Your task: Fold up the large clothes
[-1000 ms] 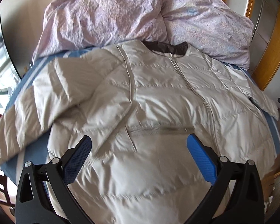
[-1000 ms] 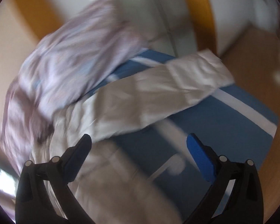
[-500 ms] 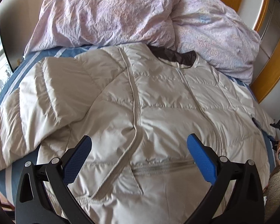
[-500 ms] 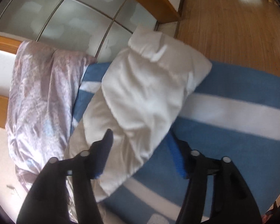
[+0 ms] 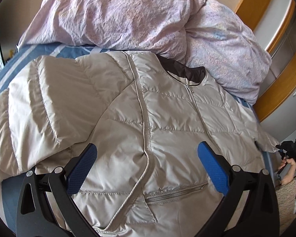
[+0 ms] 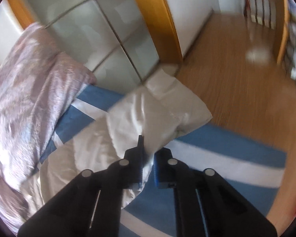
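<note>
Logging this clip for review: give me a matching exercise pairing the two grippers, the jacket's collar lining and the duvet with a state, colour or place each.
Column one:
1. left gripper
2. right gripper
3. collar lining
4. duvet

Column two:
A. dark brown
B. bunched beyond the jacket's collar
C. jaws wide apart above the jacket front
D. pinching the sleeve

Pairs: 1-C, 2-D, 3-A, 4-B
</note>
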`<act>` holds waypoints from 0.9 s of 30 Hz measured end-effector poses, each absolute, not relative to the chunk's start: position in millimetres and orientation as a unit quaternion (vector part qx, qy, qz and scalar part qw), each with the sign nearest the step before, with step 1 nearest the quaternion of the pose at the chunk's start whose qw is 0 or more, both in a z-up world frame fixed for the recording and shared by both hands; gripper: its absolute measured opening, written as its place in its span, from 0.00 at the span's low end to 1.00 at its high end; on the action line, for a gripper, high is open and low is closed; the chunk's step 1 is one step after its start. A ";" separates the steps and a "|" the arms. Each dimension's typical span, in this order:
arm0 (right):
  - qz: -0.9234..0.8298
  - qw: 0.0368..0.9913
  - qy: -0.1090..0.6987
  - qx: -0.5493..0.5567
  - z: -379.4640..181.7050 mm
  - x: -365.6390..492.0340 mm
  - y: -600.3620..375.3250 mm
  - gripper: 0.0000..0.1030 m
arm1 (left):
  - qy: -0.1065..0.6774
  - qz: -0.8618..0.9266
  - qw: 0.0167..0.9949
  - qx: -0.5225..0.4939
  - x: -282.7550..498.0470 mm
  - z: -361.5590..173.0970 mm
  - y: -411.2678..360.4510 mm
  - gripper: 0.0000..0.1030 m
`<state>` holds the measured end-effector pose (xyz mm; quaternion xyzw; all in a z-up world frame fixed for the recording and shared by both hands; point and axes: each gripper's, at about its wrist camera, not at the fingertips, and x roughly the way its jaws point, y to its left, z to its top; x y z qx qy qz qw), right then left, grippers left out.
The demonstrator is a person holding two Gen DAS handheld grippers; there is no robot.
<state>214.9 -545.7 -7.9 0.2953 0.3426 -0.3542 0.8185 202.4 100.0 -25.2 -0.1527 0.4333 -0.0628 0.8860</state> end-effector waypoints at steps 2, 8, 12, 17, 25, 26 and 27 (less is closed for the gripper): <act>-0.338 0.847 0.326 0.249 17.4 226.7 -520.8 0.07 | 0.438 -0.067 0.882 -0.160 206.0 -24.1 103.2 0.99; -0.206 0.914 0.307 0.165 62.2 260.8 -419.9 0.07 | 0.445 -0.092 0.864 -0.218 227.3 -17.0 111.2 0.99; -0.100 0.927 0.328 0.155 62.6 277.3 -356.3 0.07 | 0.447 -0.127 0.848 -0.256 244.4 -13.4 102.4 0.99; 0.029 0.912 0.379 0.150 42.0 290.7 -280.3 0.07 | 0.456 -0.173 0.819 -0.302 267.1 -21.0 78.1 0.97; 0.108 0.873 0.464 0.102 -12.4 303.9 -194.2 0.07 | 0.501 -0.216 0.753 -0.367 295.3 -58.1 36.1 0.88; 0.111 0.872 0.467 0.097 -15.1 298.9 -188.6 0.07 | 0.503 -0.219 0.748 -0.372 298.0 -61.2 32.1 0.88; 0.111 0.872 0.468 0.087 -17.0 298.4 -184.1 0.07 | 0.504 -0.220 0.745 -0.377 299.9 -62.8 30.2 0.88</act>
